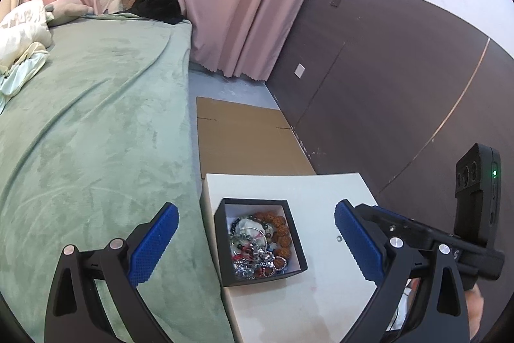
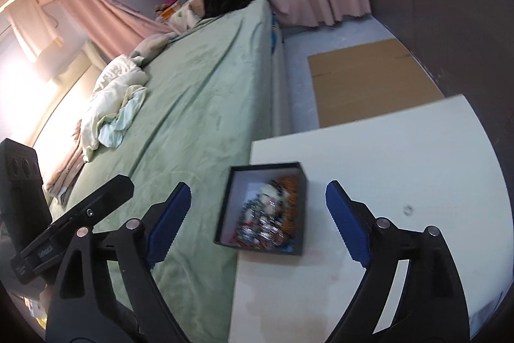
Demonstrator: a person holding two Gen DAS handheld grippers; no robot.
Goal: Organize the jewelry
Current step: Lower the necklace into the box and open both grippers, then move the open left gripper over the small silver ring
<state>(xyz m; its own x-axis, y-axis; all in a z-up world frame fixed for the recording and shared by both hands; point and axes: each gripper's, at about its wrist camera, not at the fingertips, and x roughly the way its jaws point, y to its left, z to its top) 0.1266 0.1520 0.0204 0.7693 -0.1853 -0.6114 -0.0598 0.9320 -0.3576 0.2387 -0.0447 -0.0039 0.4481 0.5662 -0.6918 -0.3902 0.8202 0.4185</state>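
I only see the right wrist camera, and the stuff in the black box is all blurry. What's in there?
Observer: The left wrist view is sharp. The black box holds a tangled pile of jewelry, with a bracelet of bumpy brown beads along its right side.
Operator: Is the other gripper's mouth open? I only see its back.
Observer: Yes, the left gripper is open with nothing between its pads. The box lies ahead of them.
Operator: And that tiny smudge right of the box?
Observer: It is a small metal ring, lying alone on the white table.
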